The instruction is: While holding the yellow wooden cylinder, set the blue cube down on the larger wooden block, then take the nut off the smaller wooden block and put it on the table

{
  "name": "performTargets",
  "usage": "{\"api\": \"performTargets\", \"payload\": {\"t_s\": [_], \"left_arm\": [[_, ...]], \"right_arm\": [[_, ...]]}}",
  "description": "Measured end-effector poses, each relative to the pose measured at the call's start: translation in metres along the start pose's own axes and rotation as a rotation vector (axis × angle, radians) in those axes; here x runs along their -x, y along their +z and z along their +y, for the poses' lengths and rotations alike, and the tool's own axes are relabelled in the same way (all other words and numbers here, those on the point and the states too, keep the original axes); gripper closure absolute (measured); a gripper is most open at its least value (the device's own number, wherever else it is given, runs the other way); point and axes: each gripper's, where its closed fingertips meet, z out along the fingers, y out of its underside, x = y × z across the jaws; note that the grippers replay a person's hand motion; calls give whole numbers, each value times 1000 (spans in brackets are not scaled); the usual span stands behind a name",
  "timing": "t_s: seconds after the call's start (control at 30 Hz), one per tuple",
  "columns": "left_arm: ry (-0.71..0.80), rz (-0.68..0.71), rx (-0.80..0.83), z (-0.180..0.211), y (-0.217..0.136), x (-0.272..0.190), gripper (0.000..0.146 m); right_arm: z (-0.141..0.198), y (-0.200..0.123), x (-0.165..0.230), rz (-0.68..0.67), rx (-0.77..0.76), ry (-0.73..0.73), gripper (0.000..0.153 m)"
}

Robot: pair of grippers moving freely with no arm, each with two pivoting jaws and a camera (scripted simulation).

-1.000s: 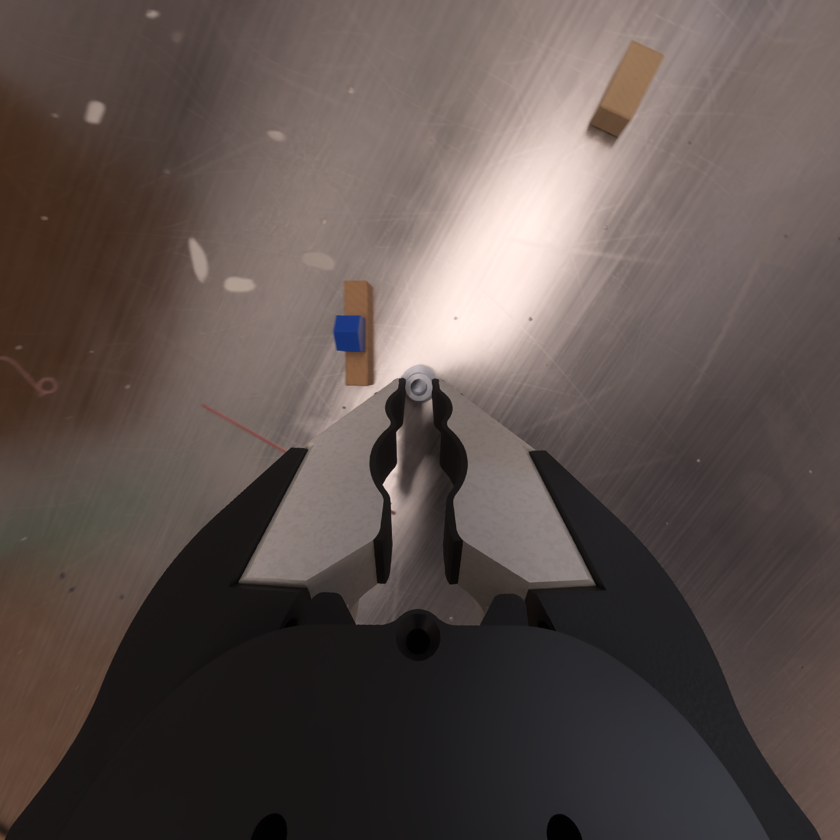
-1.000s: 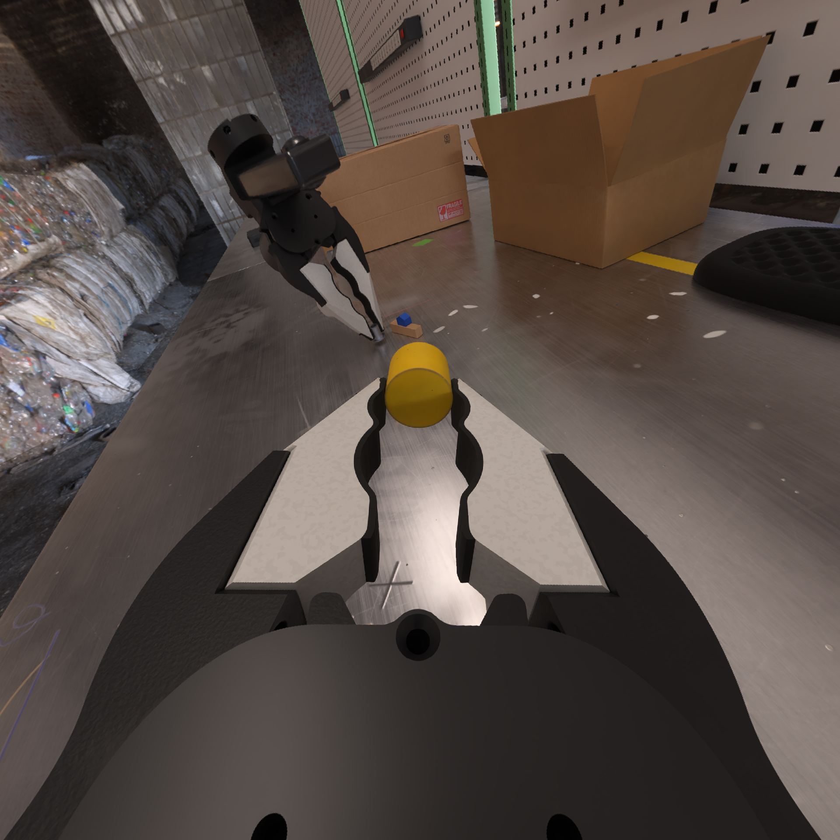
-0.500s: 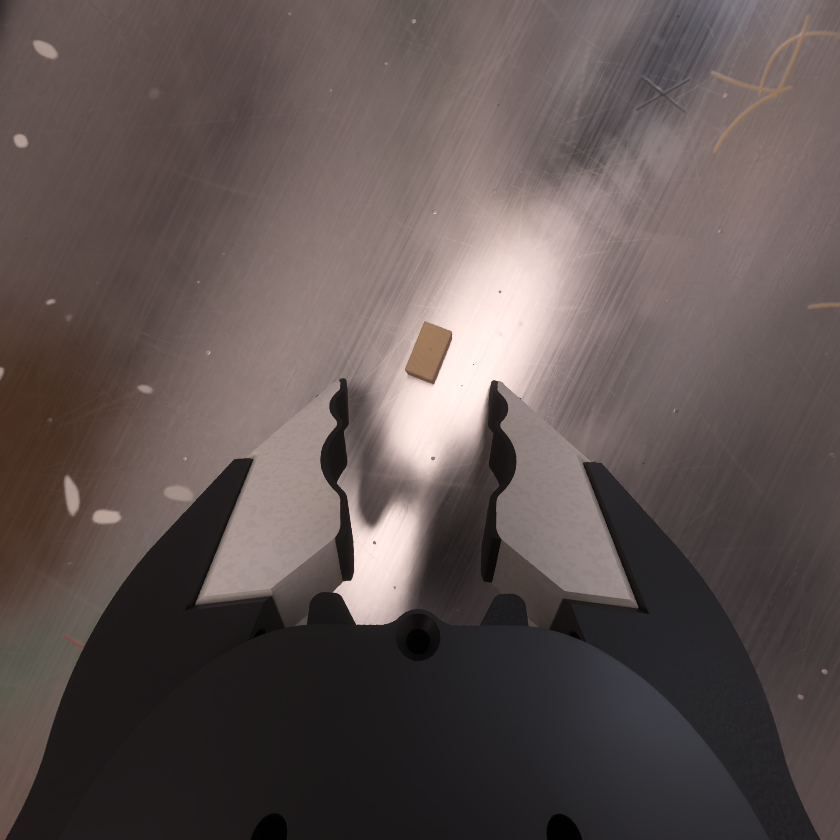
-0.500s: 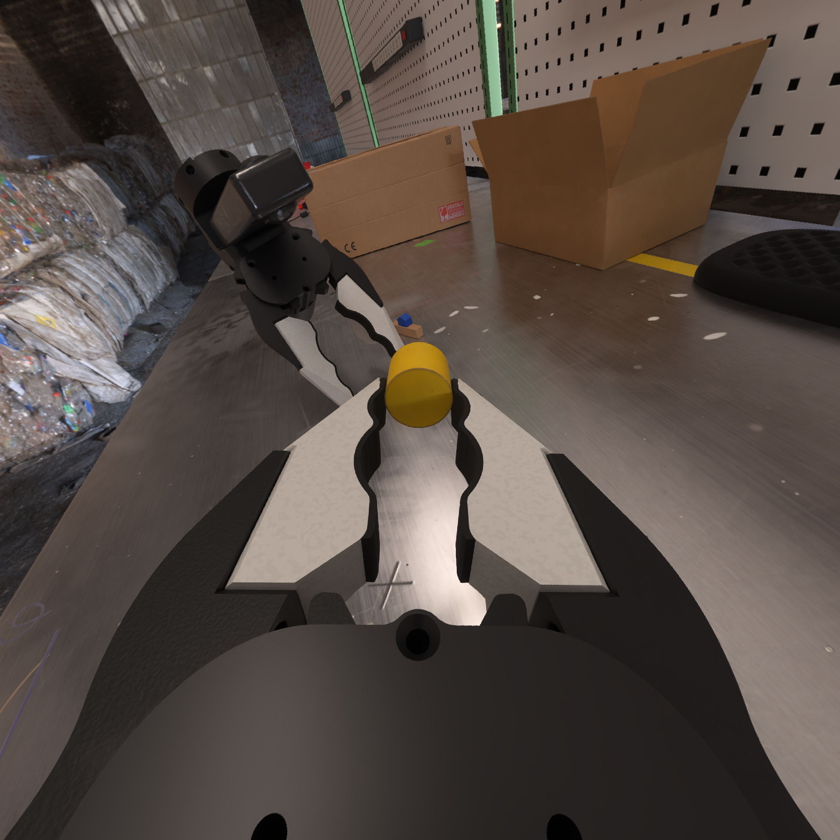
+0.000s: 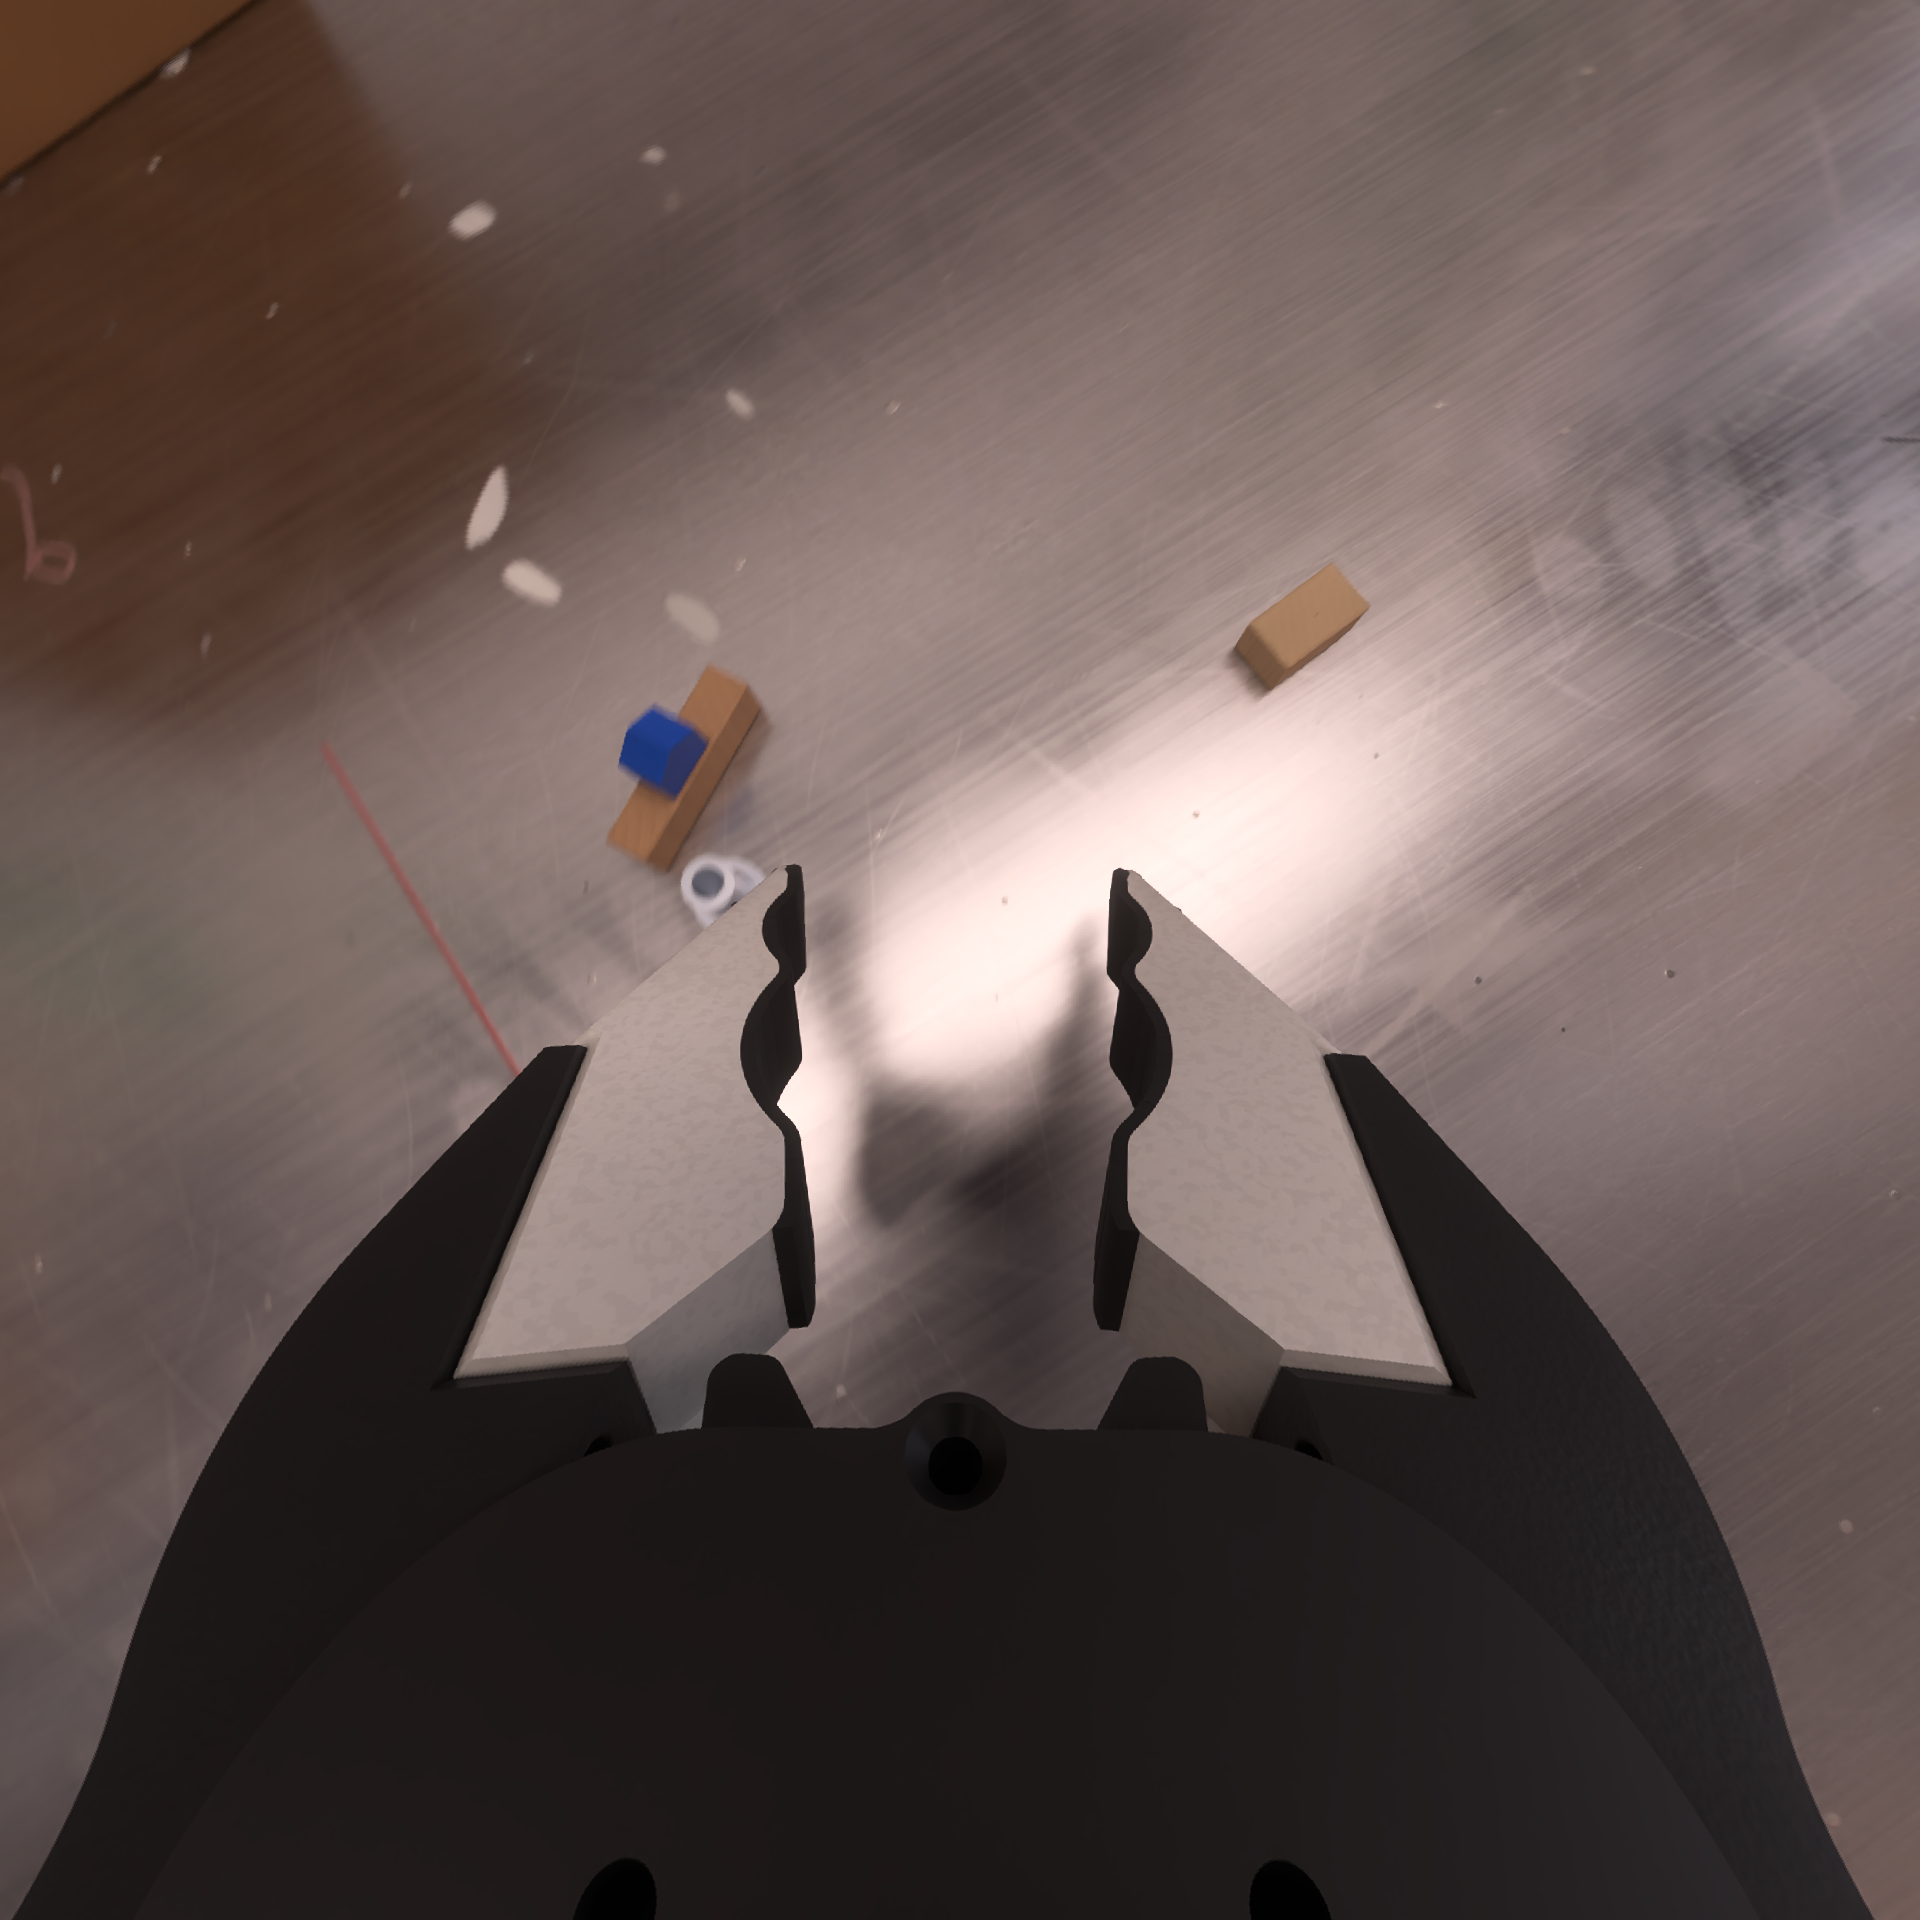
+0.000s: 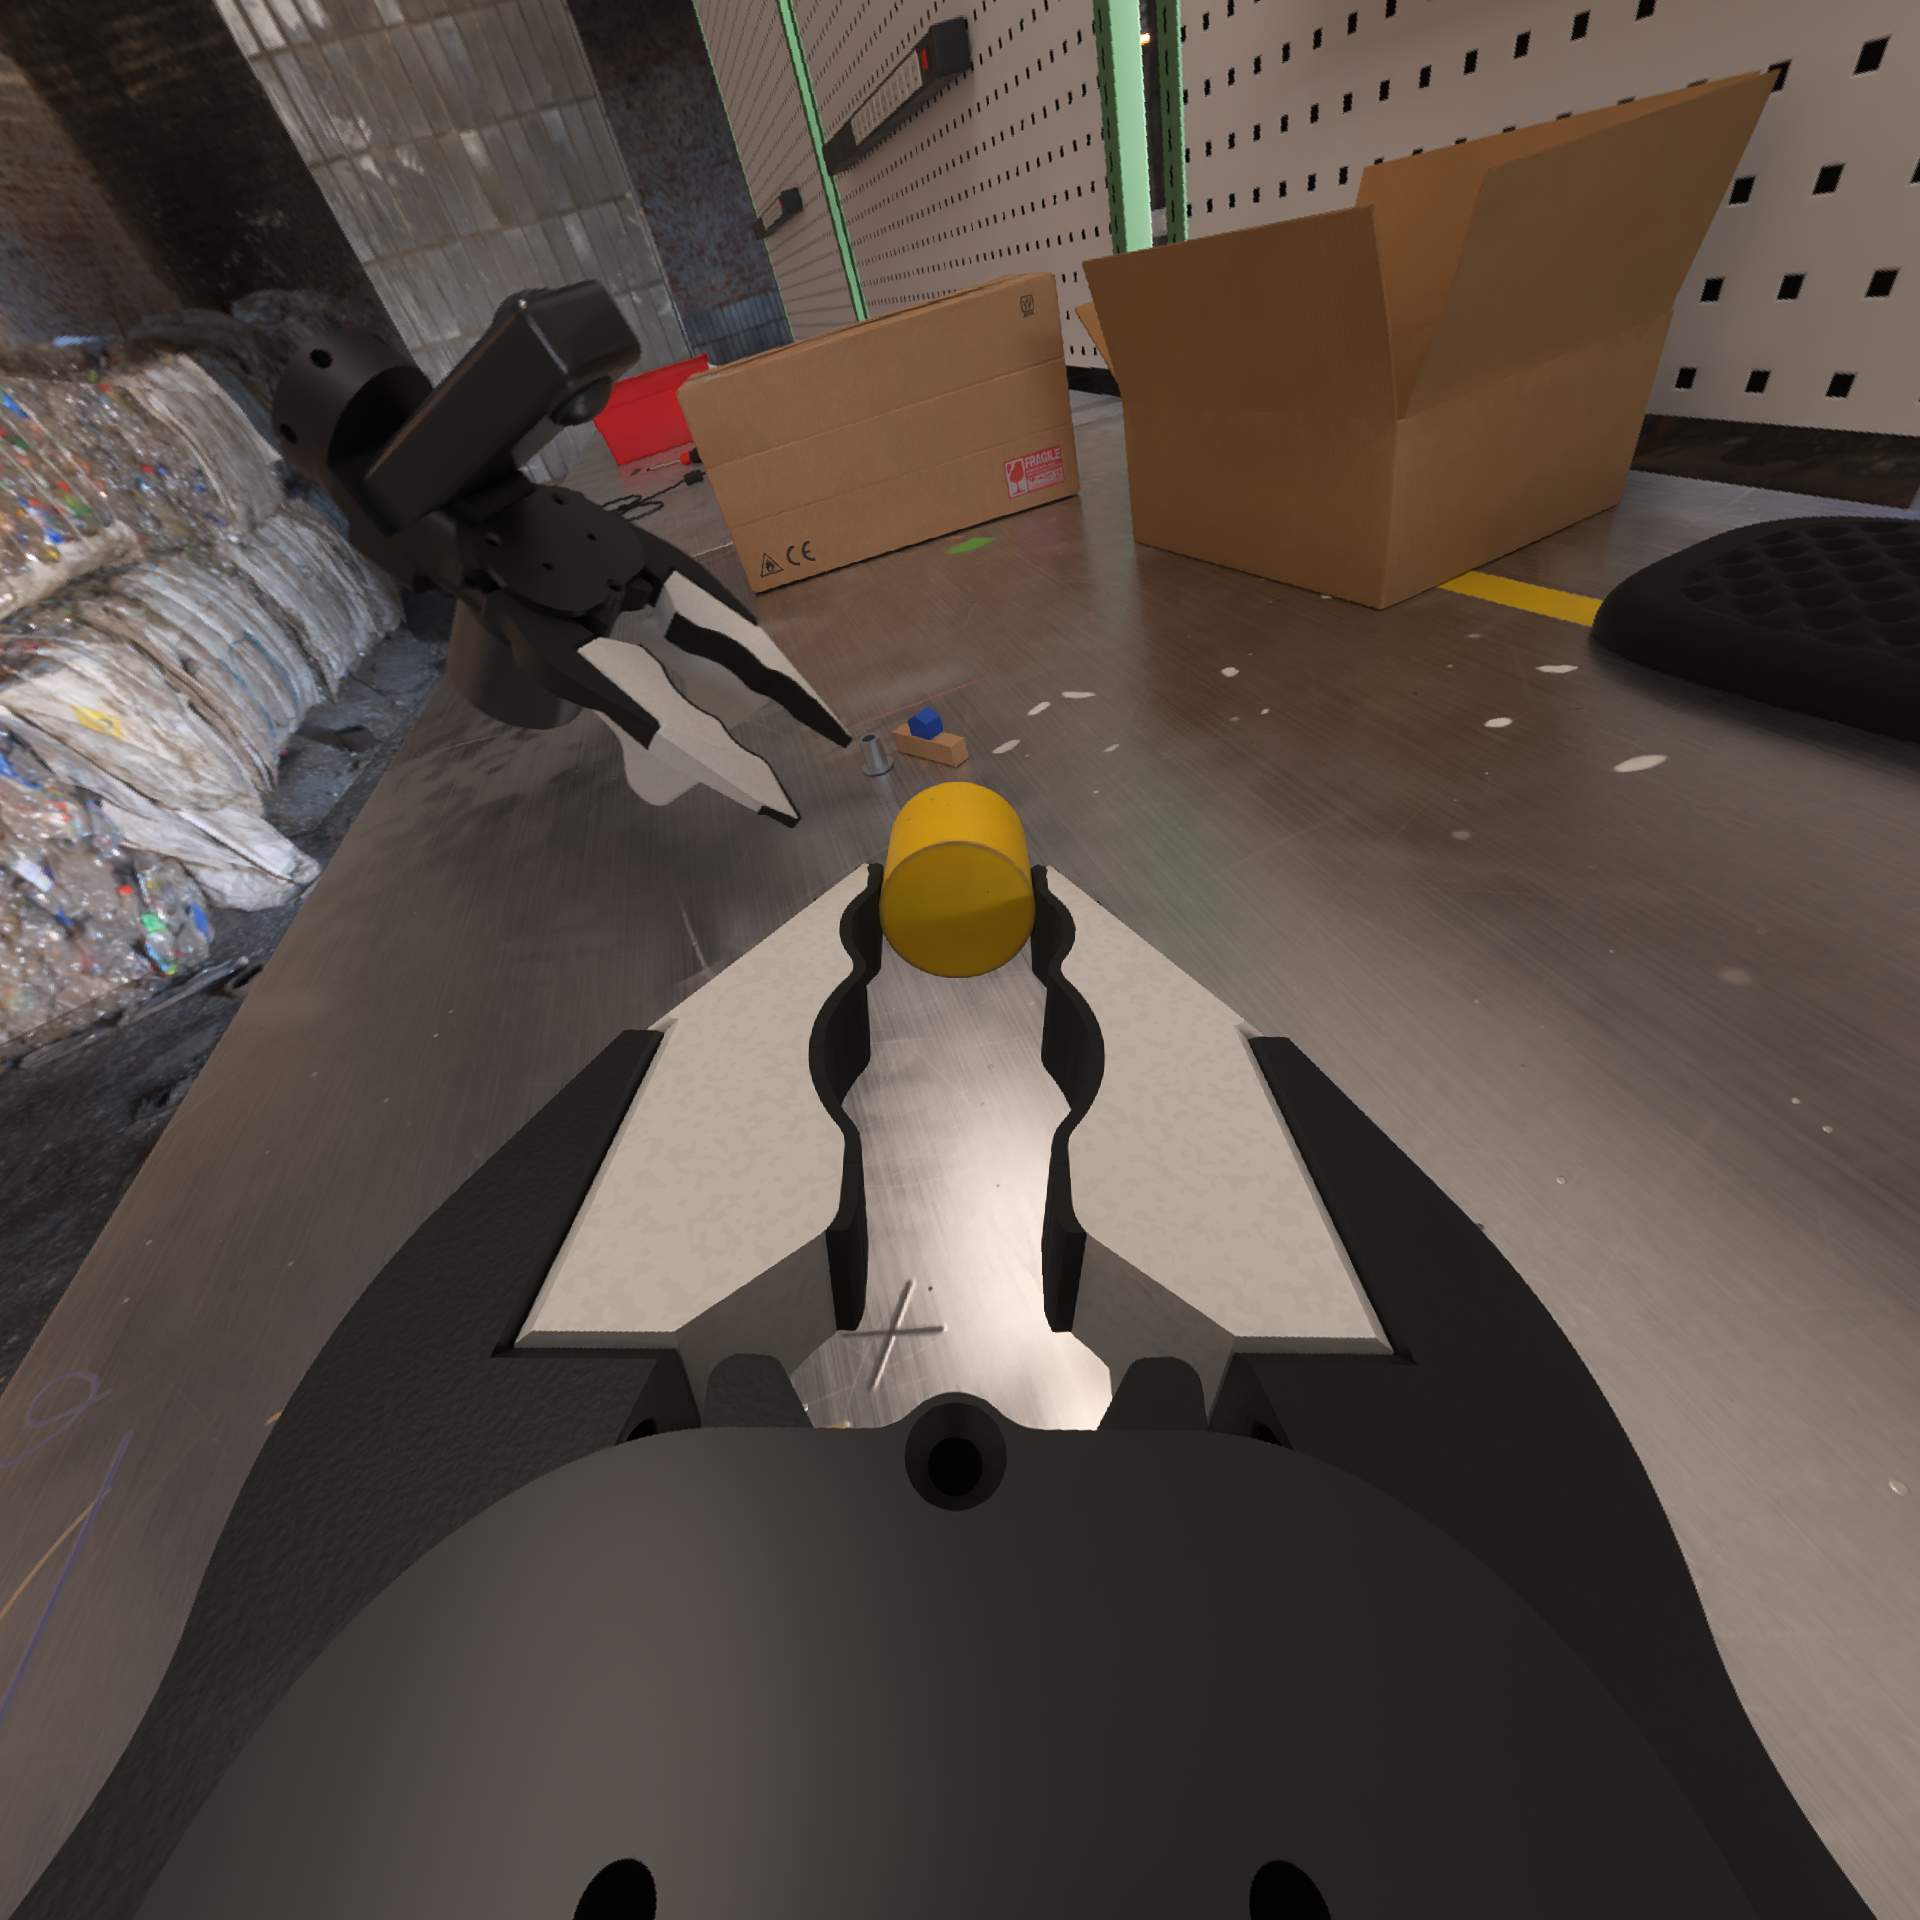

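From our left wrist, our left gripper (image 5: pixel 954 883) hangs with jaws apart and empty. The nut (image 5: pixel 715 885) lies on the table (image 5: pixel 1351 312) at ten o'clock of the tips, just beside the larger block (image 5: pixel 686 767); its bore faces up toward us. The cube (image 5: pixel 655 746) sits on that block's edge, overhanging, so a brush could tip it off. The block's long axis runs seven to one o'clock. The smaller block (image 5: pixel 1301 625) is bare at one o'clock.

From our right wrist, our right gripper (image 6: pixel 956 883) is clamped on the cylinder (image 6: pixel 956 894), axis pointing toward us. A loosened grip would drop it.

Red sticker, printed marks on closed cardboard box (image 6: pixel 883 426)
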Motion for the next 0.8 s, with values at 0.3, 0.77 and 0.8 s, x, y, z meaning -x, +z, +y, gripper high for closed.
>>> {"api": "performTargets", "payload": {"t_s": [0.3, 0.77, 0.8], "left_arm": [[-139, -148, 79, 44, -12, 27, 86], [23, 114, -59, -12, 1, -52, 70], [46, 155, -53, -16, 7, -65, 69]], "right_arm": [[0, 0, 0, -2, 2, -1, 125], [1, 1, 0, 0, 6, -4, 125], [1, 1, 0, 1, 5, -6, 125]]}}
